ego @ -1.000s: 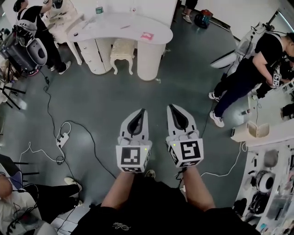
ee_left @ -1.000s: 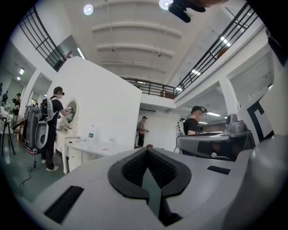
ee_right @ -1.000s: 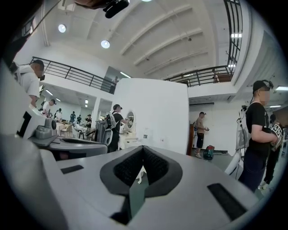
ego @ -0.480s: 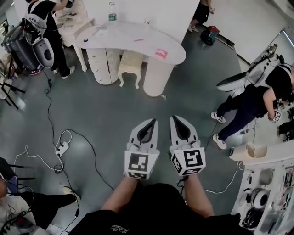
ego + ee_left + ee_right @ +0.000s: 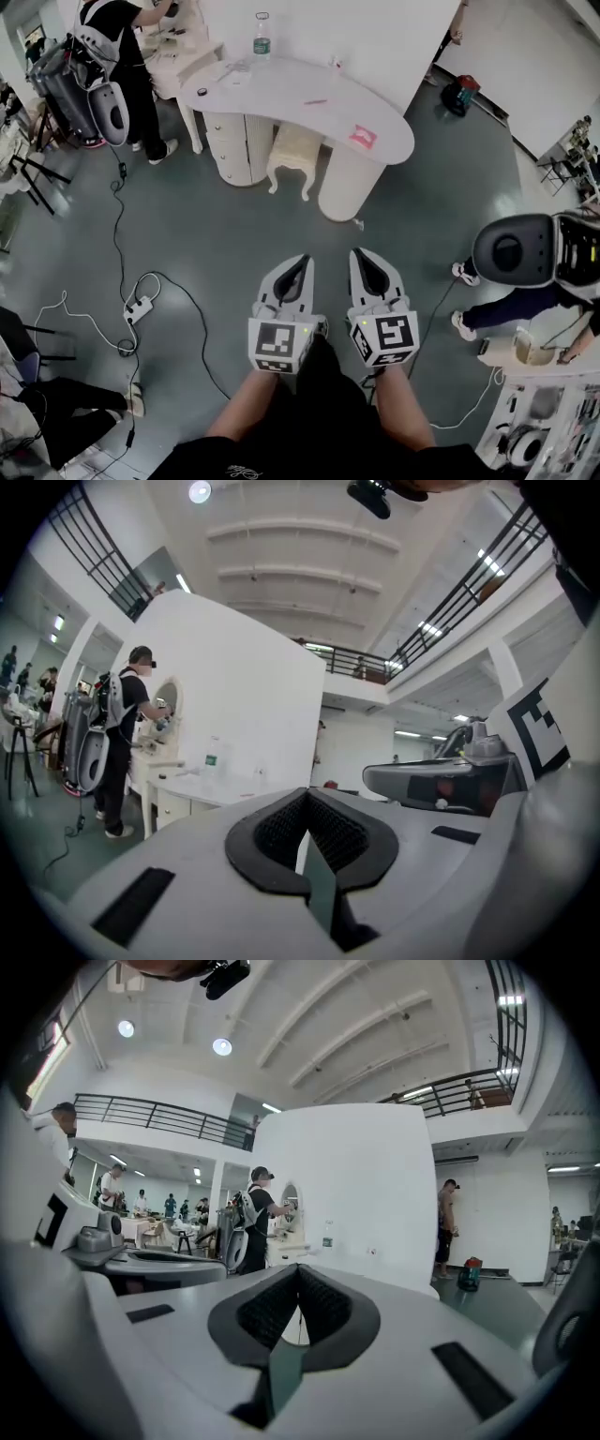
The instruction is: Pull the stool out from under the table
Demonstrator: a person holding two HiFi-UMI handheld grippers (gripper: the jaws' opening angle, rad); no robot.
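Stool (image 5: pixel 294 150) is sitting under worktop (image 5: pixel 309 86), well ahead; left tool (image 5: pixel 300 260), clenched empty like right tool (image 5: pixel 362 253), is pointing straight at it.

White table (image 5: pixel 281 89), cream stool (image 5: pixel 295 150), dark grey-green floor (image 5: pixel 216 234); white left gripper (image 5: pixel 300 260) and right gripper (image 5: pixel 360 254), black pads (image 5: pixel 279 829), black-and-white square markers (image 5: pixel 278 342); pink patch (image 5: pixel 364 138) on table
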